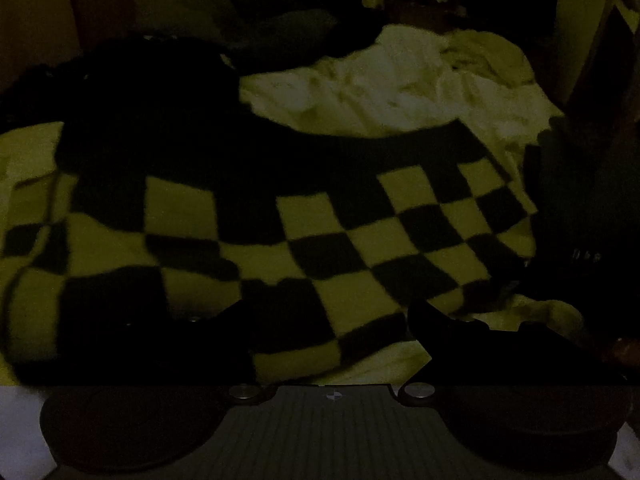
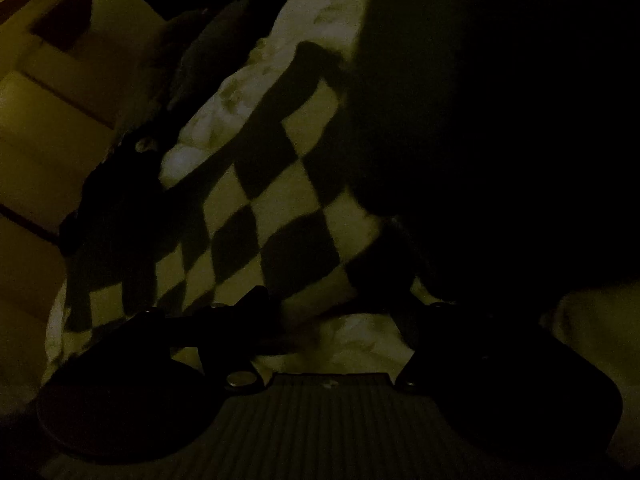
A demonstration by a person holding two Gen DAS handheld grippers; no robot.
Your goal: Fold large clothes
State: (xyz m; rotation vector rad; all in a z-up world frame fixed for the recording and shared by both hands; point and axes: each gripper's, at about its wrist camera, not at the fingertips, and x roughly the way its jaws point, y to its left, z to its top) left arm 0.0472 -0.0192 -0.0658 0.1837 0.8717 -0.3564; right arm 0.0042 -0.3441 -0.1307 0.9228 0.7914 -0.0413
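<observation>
The scene is very dark. A large checkered garment [image 1: 320,232] of dark and pale squares lies spread on a bed with a pale sheet [image 1: 400,84]. My left gripper [image 1: 332,320] hovers over its near edge with the fingers wide apart and nothing between them. In the right wrist view the same checkered cloth [image 2: 272,208] runs up the middle. My right gripper [image 2: 332,312] stands open just above the cloth's near edge. A dark mass of fabric [image 2: 500,120] fills the right side of that view.
A dark pile of clothes [image 1: 160,92] lies at the far left of the bed. Dark pillows [image 1: 260,12] sit at the back. The left gripper's dark body [image 2: 120,184] shows at the left in the right wrist view. Pale floor or furniture [image 2: 40,120] lies beyond the bed's edge.
</observation>
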